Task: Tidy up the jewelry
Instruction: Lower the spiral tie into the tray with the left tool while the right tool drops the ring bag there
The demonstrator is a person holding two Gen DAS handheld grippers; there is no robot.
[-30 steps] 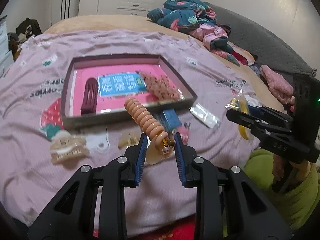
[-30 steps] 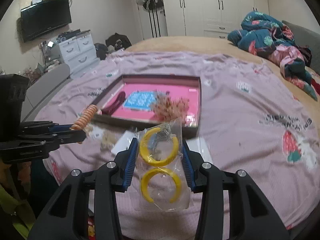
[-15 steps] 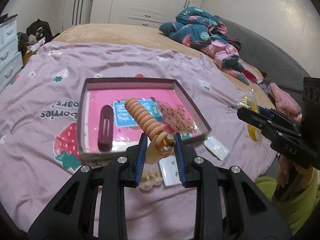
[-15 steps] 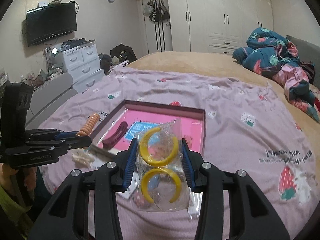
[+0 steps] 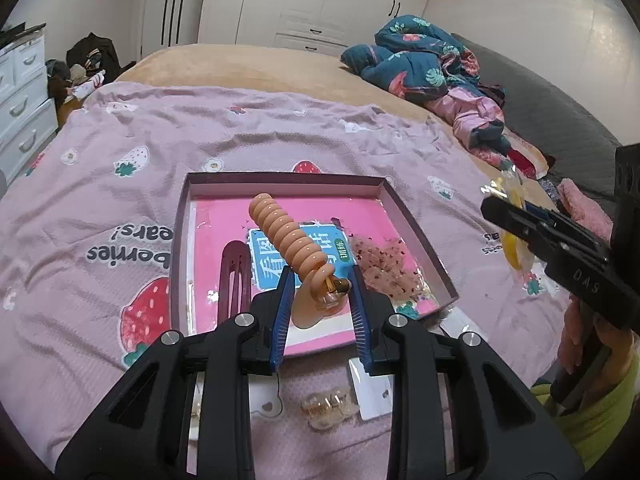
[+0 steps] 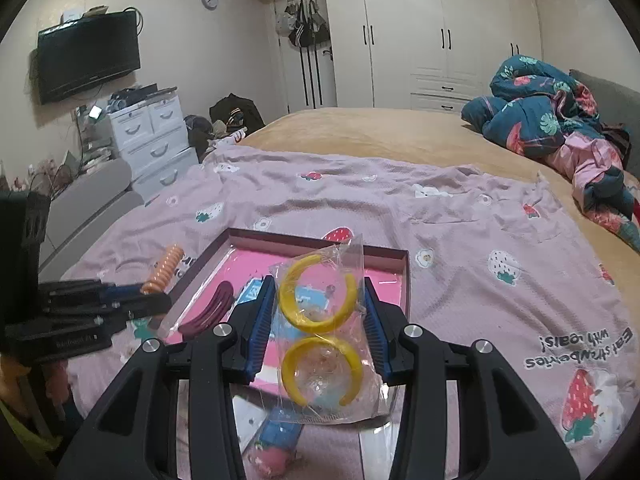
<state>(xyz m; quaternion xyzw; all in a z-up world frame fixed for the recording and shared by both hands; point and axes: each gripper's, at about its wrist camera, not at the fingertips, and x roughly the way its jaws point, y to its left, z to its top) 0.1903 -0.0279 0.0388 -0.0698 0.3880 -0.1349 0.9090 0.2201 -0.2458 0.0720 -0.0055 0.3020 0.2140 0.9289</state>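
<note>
— How should the step in hand be done well?

— The orange spiral hair tie (image 5: 286, 236) is pinched at its lower end by the left claw (image 5: 318, 294), nearly closed, above the near part of the pink-lined box (image 5: 182, 216) on the bed. It should be lowered clear of the dark red clip (image 5: 234, 280) and released only once low inside the walls, so it is not bounced out.

— And the other side?

— The clear bag of yellow hoops (image 6: 320, 334) is clamped across its middle by the right claw (image 6: 318, 330), partly closed, held level above the box's near edge. It is best kept raised to the right — judged — until the left has been withdrawn.
</note>
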